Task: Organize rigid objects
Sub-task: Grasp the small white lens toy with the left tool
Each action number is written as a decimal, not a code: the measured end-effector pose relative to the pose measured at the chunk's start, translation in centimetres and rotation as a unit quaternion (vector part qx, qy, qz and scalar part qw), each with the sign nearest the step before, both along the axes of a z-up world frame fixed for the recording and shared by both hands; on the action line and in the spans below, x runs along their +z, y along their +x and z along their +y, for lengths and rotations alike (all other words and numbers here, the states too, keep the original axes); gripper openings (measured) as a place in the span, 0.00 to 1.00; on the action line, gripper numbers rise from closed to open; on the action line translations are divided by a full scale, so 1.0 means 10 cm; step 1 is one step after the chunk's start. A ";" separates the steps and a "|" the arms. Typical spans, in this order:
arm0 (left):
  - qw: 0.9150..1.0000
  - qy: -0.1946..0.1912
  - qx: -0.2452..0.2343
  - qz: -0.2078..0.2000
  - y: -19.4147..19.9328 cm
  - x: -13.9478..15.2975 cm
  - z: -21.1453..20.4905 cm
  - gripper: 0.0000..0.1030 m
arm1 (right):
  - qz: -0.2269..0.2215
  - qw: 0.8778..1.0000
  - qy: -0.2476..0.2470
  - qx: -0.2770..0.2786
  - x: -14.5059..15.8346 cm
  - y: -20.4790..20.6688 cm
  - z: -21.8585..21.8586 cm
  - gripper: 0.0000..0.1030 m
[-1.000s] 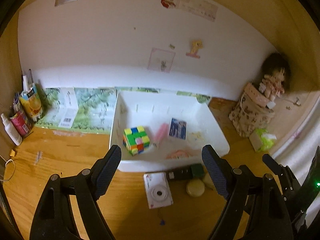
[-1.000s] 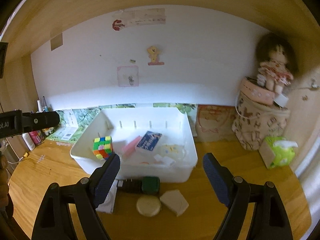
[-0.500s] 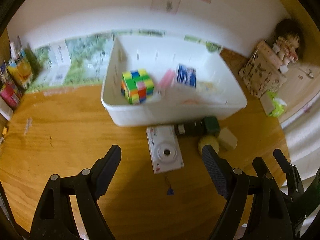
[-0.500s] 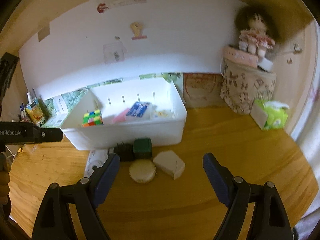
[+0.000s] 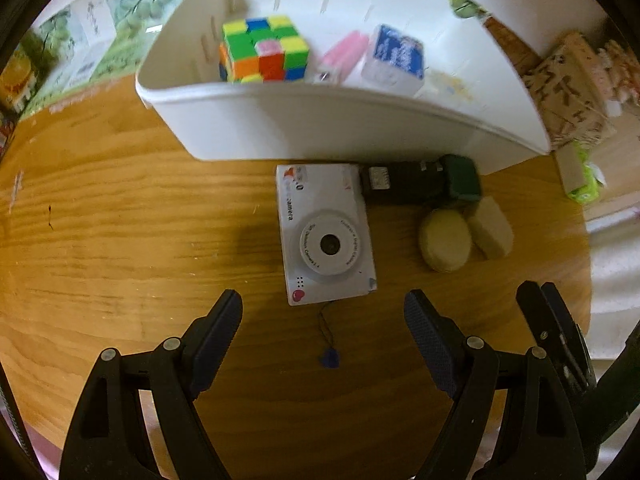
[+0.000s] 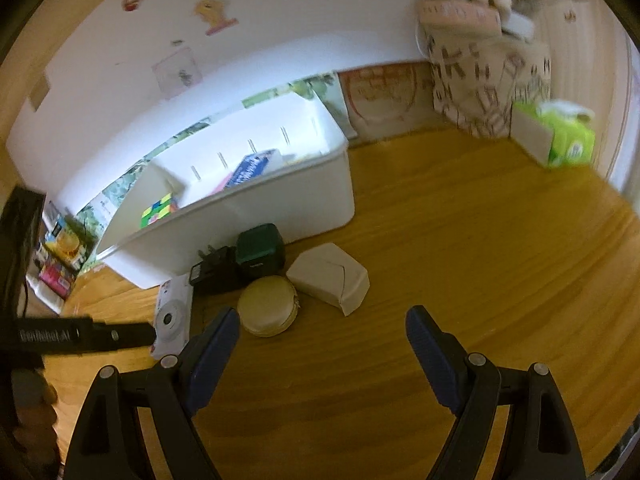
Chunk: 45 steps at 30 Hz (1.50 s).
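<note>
A white toy camera (image 5: 326, 234) (image 6: 173, 315) lies flat on the wooden desk just ahead of my open left gripper (image 5: 323, 308), nothing between its fingers. To its right lie a black charger with a green block (image 5: 420, 184) (image 6: 244, 260), a round cream case (image 5: 445, 241) (image 6: 267, 306) and a cream wedge-shaped box (image 5: 491, 227) (image 6: 330, 278). Behind them stands a white bin (image 5: 320, 120) (image 6: 256, 216) holding a colourful puzzle cube (image 5: 264, 49) (image 6: 158, 210), a pink item (image 5: 345, 55) and a blue-white box (image 5: 396, 60). My right gripper (image 6: 322, 322) hangs open and empty above the desk near the round case.
A patterned cloth bag (image 6: 484, 80) and a green tissue pack (image 6: 560, 138) stand at the back right. Cartons and bottles (image 6: 60, 256) crowd the left edge. The left gripper's black body (image 6: 76, 334) shows at the left of the right wrist view.
Both grippers have dropped toward the desk and tipped downward. The camera and the small items now sit larger and closer; the wall and the doll have slid out of the top of both views.
</note>
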<state>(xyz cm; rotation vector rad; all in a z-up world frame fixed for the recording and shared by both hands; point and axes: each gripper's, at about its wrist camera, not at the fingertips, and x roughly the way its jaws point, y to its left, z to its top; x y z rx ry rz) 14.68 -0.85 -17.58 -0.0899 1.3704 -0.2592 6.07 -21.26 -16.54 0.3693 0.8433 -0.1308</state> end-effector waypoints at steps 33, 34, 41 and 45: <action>0.988 0.036 0.112 0.100 0.37 -0.37 -0.06 0.81 | 0.060 0.998 0.030 0.009 -0.36 0.69 -0.10 0.75; 0.987 0.039 0.114 0.101 0.38 -0.37 -0.06 0.81 | 0.061 0.998 0.028 0.008 -0.36 0.70 -0.10 0.72; 0.987 0.038 0.119 0.105 0.43 -0.32 -0.18 0.68 | 0.067 0.997 0.026 0.022 -0.36 0.75 -0.10 0.65; 0.986 0.042 0.122 0.108 0.49 -0.31 -0.27 0.62 | 0.071 0.996 0.034 0.037 -0.36 0.77 -0.14 0.65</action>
